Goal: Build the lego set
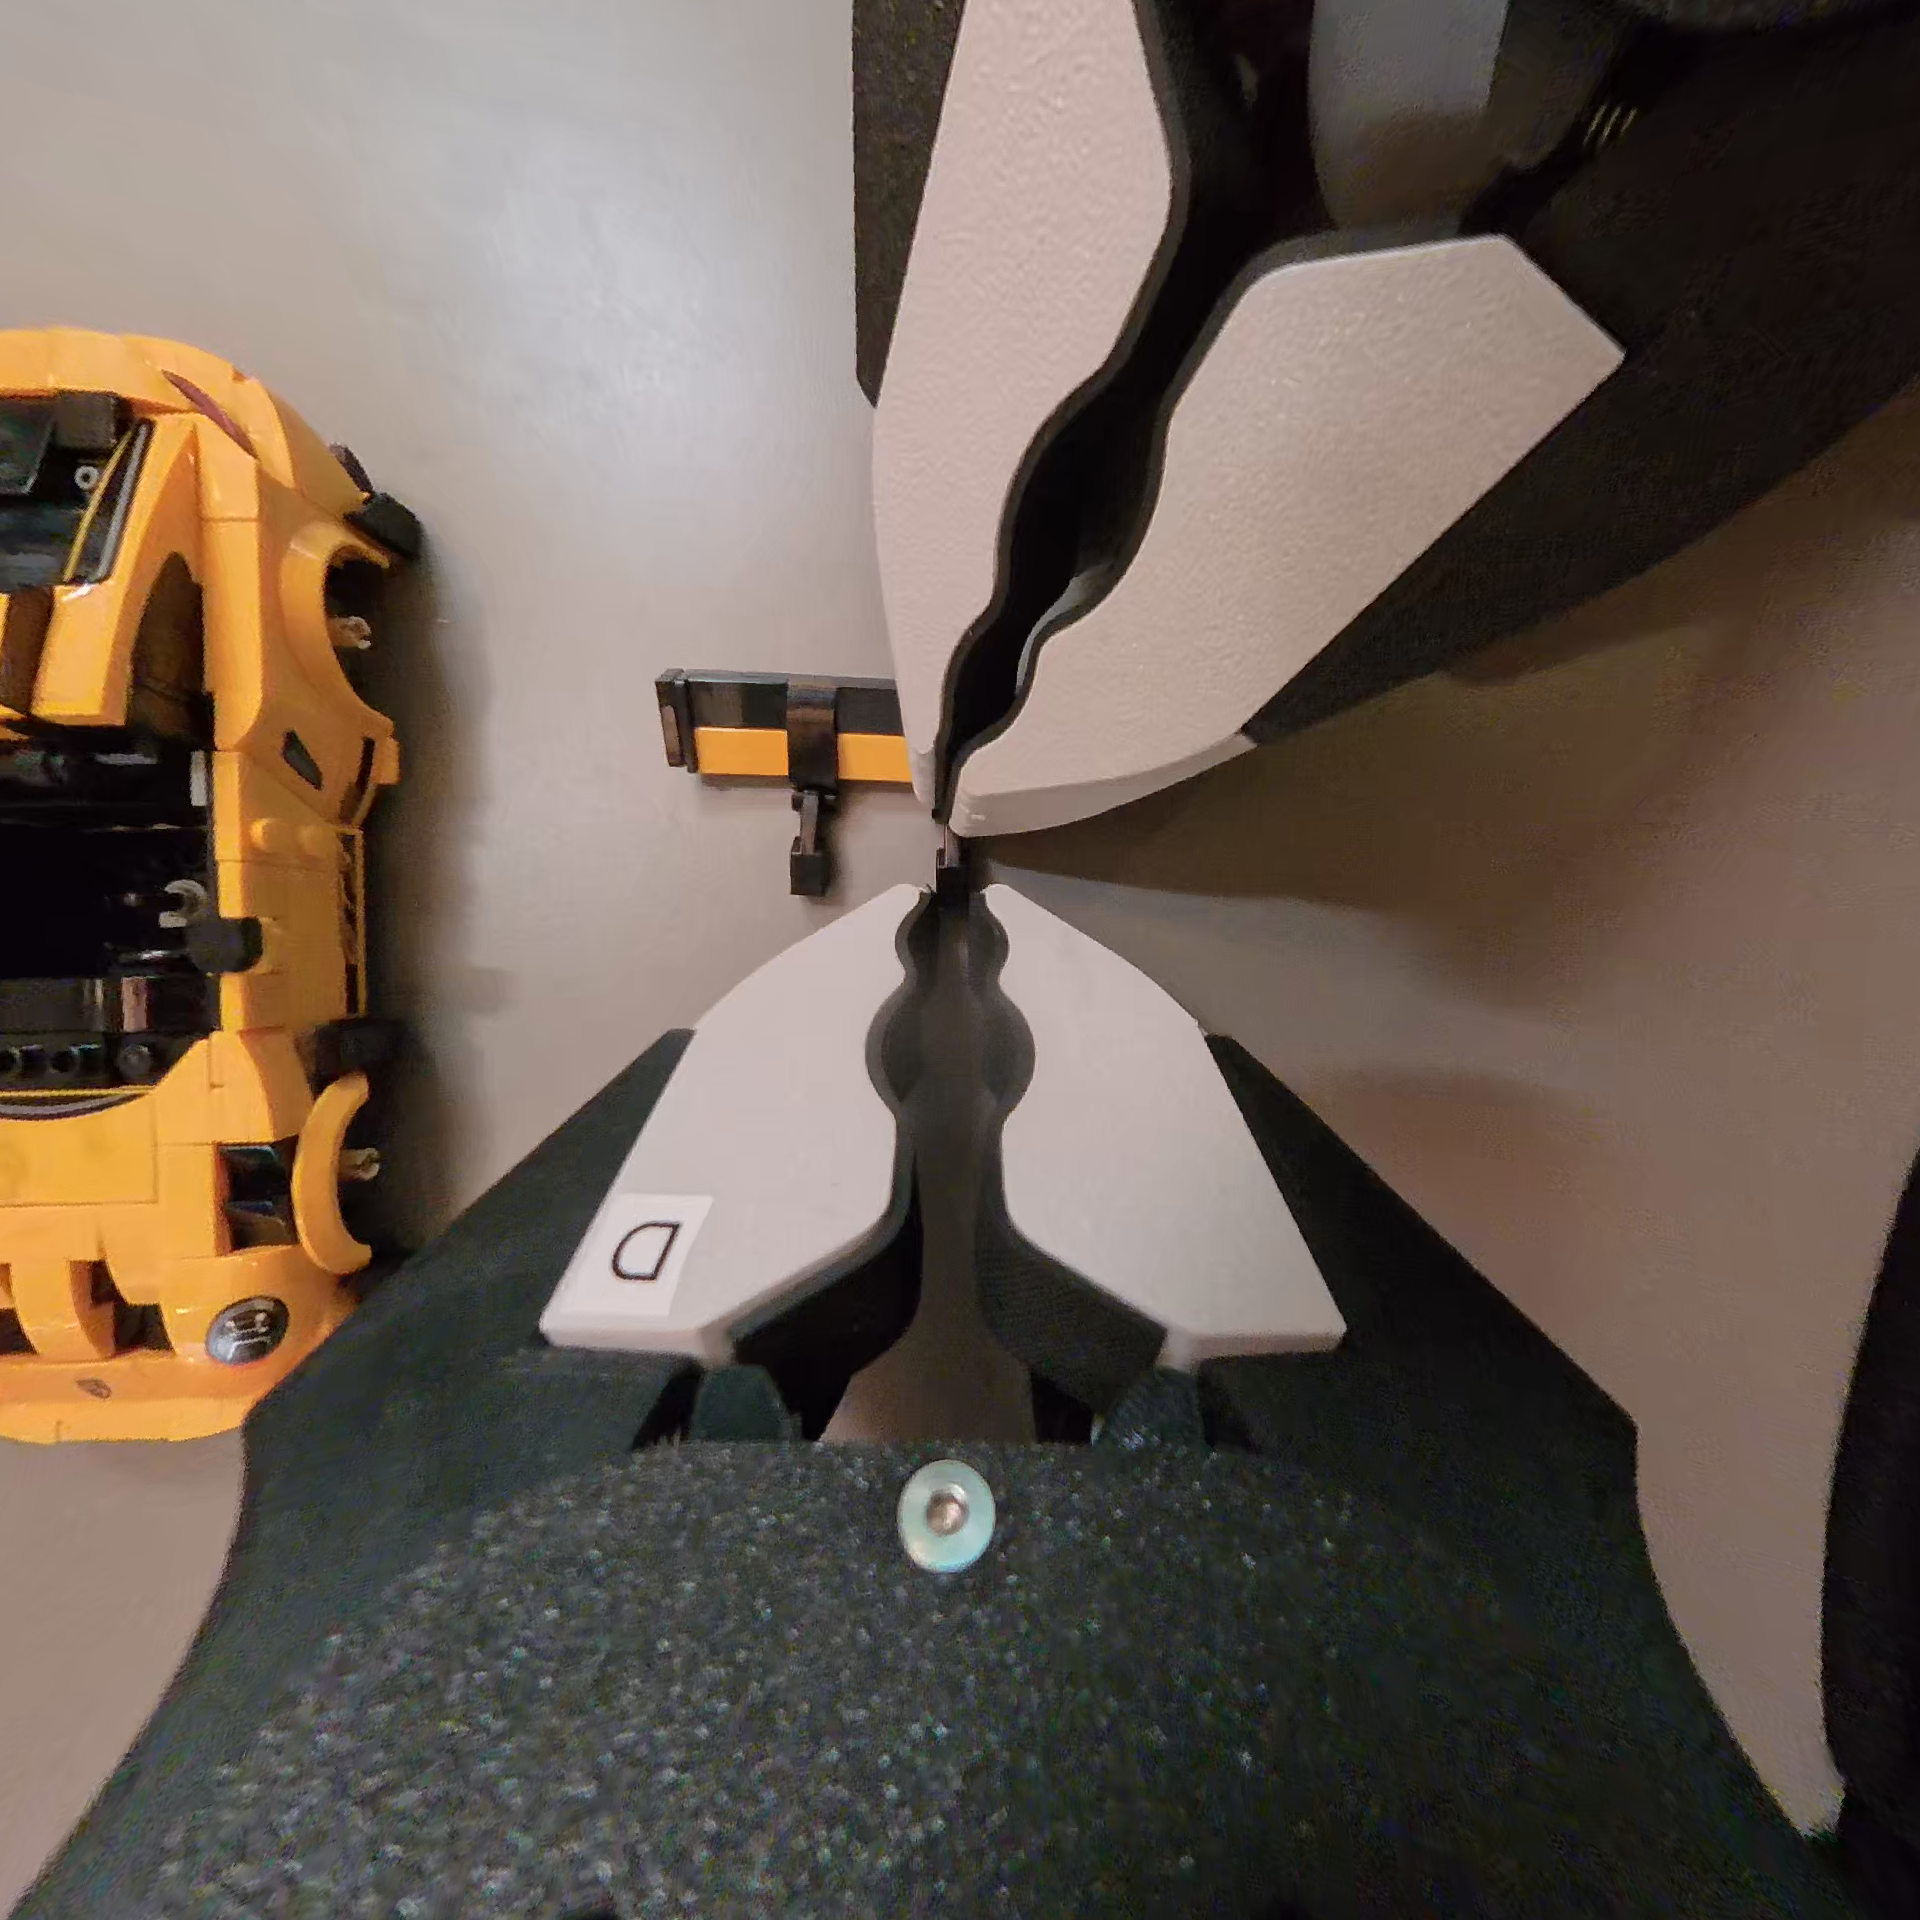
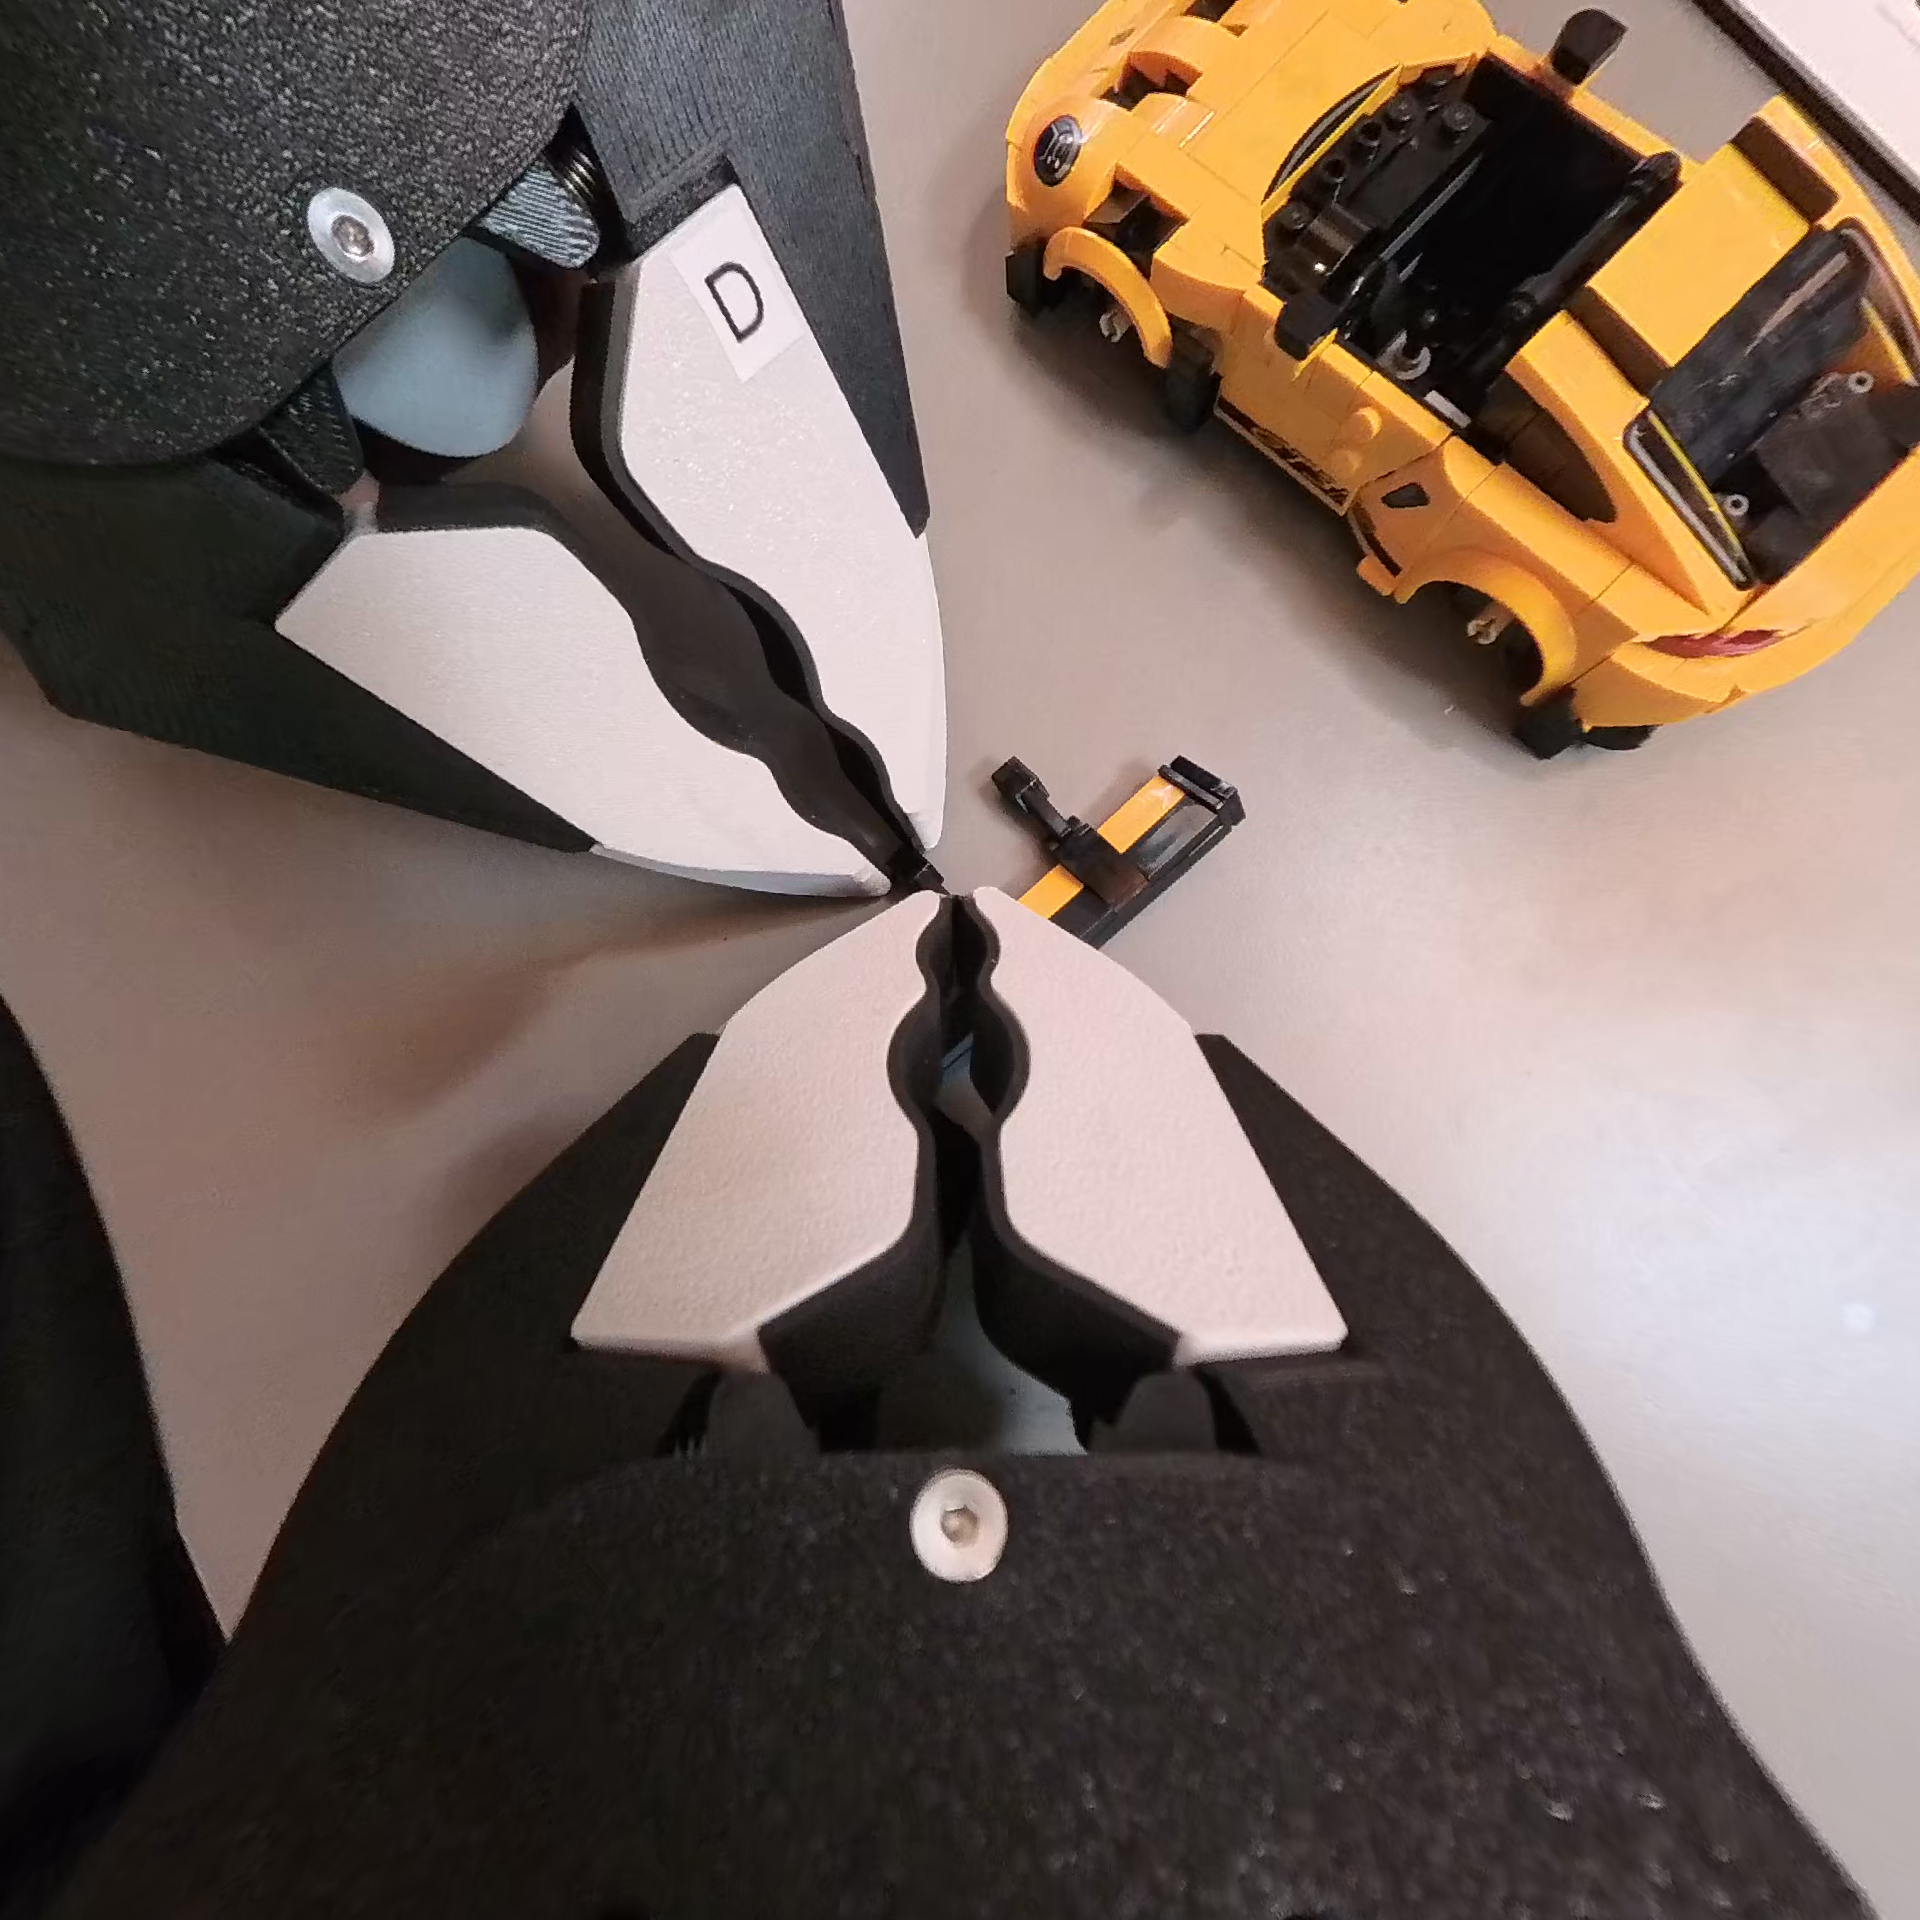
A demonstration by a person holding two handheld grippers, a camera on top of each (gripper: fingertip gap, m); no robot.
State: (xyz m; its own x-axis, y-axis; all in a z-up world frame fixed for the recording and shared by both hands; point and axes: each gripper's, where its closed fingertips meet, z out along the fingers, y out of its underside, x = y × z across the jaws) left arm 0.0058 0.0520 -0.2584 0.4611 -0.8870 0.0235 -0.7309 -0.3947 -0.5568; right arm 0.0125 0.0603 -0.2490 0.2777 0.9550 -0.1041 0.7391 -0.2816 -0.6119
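Black, tiny lego piece [image 1: 948, 871] is pinched tip-to-tip between the closed left gripper [image 1: 948, 902] and closed right gripper [image 2: 954, 912]; slight misalignment risks dropping it.

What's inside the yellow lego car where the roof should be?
The yellow lego car has no roof on. Inside you can see black pieces, some with studs, and a black bar across the opening. Deeper down it is too dark to tell.
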